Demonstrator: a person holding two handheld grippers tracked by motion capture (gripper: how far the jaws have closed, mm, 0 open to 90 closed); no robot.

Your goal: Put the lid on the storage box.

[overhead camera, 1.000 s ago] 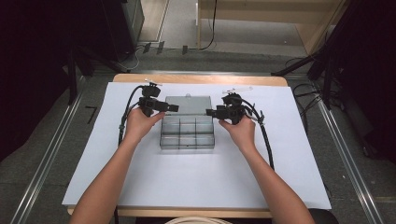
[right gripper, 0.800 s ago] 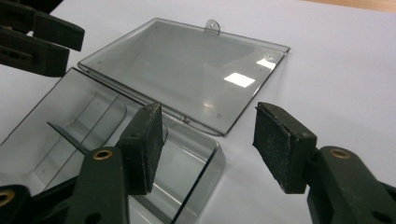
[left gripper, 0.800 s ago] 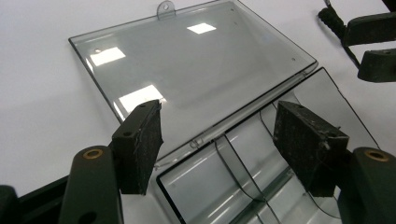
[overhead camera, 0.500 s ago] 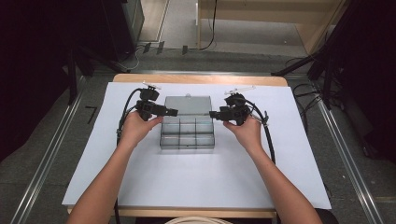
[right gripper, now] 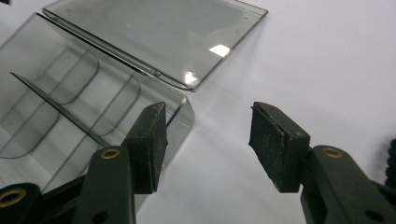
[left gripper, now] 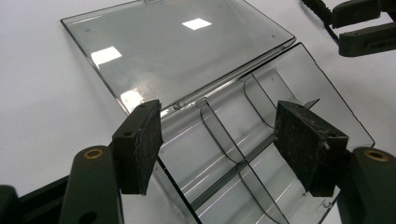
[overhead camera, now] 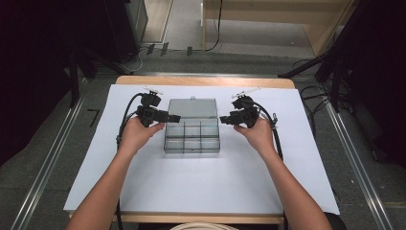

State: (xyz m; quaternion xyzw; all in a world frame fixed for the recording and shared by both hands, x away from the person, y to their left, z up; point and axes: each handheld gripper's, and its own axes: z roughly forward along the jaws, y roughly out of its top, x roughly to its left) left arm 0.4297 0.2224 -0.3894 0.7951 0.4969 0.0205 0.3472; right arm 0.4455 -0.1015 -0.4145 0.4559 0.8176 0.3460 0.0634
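The clear plastic organizer box (overhead camera: pixel 192 138) lay mid-table (overhead camera: pixel 143 191), lid (overhead camera: pixel 192 108) flat open behind it. It looked light, stiff and slick, best pinched by a side wall. The left tool (overhead camera: pixel 175 118) stood wide over its left wall; the right tool (overhead camera: pixel 223 120), empty, had just been narrowing beside the right wall.

grey floor (overhead camera: pixel 57 158), wooden table (overhead camera: pixel 206 81) (white-topped), dark surroundings

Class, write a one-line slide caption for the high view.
Two hand-held grippers, left and right, flank an open clear box on a white table.
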